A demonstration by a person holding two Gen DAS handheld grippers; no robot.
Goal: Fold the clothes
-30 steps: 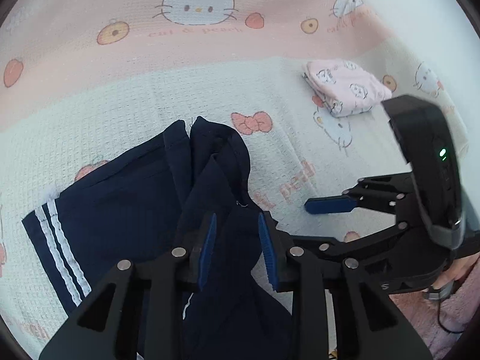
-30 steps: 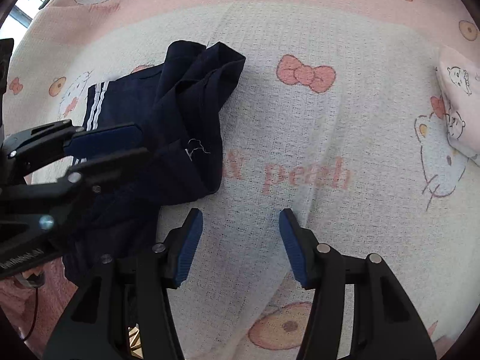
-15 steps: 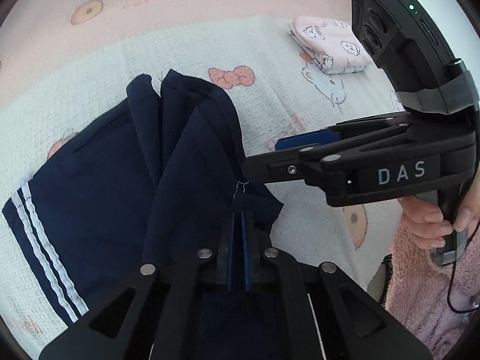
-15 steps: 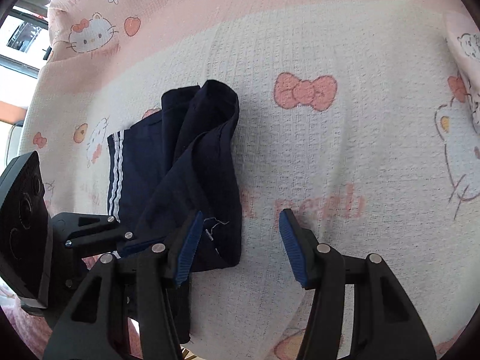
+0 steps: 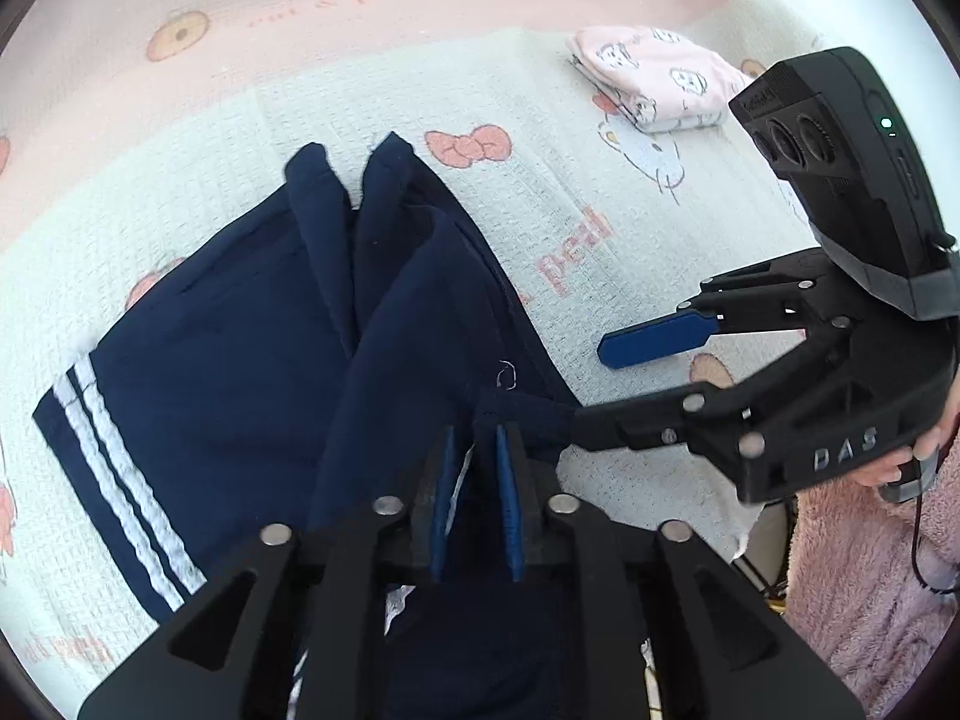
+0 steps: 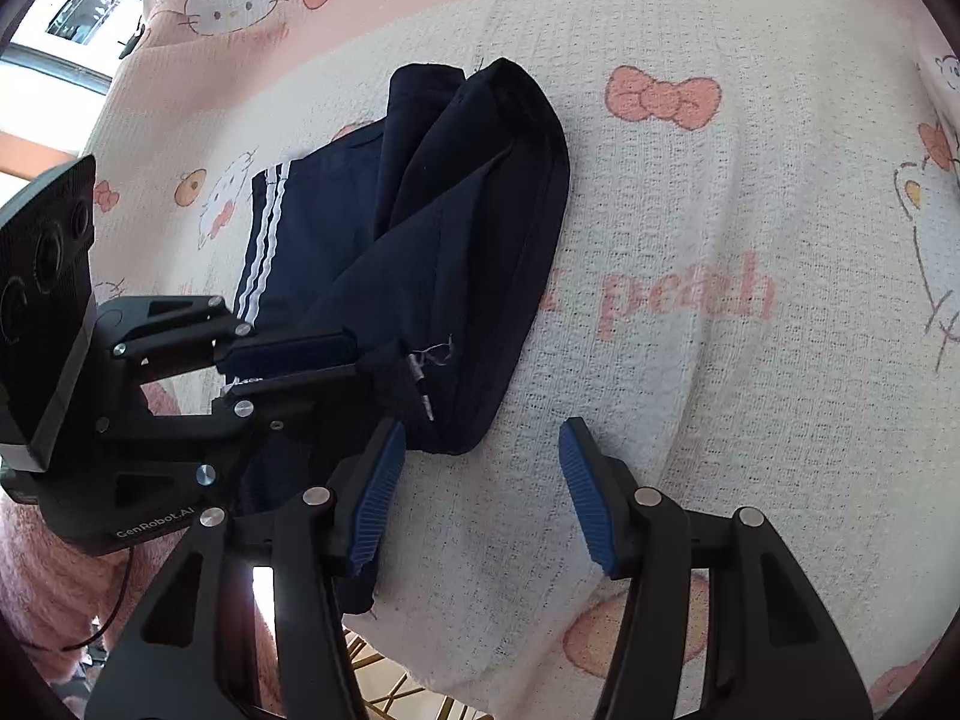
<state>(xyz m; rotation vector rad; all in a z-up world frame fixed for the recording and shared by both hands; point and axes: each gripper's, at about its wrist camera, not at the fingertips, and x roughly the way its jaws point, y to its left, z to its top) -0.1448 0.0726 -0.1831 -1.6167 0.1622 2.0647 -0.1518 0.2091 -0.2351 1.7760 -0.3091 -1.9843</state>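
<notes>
A pair of navy shorts (image 5: 240, 348) with two white side stripes (image 5: 114, 480) is spread over the middle and left of the left wrist view, on a waffle-weave cartoon-cat blanket (image 5: 540, 90). The garment is only partly folded: one layer is turned over along a ridge that runs from the upper centre down to the lower centre, while the striped leg at the lower left is seen lying flat.

The left gripper (image 5: 474, 498) is clamped on a bunched navy edge at the lower centre, its blue pads nearly together with cloth between them. In the right wrist view the same grip is seen at the centre left (image 6: 288, 360). The right gripper (image 6: 480, 492) is held wide apart and empty at the lower centre, one pad just beside the near corner of the shorts (image 6: 456, 432), the other over bare blanket.

At the upper right of the left wrist view, a pink printed garment (image 5: 654, 78) is seen already folded into a neat stack, well apart from the shorts. That piece is judged finished; the shorts are judged to be at an early fold, with the second corner not yet gripped and the final folding left to do.
</notes>
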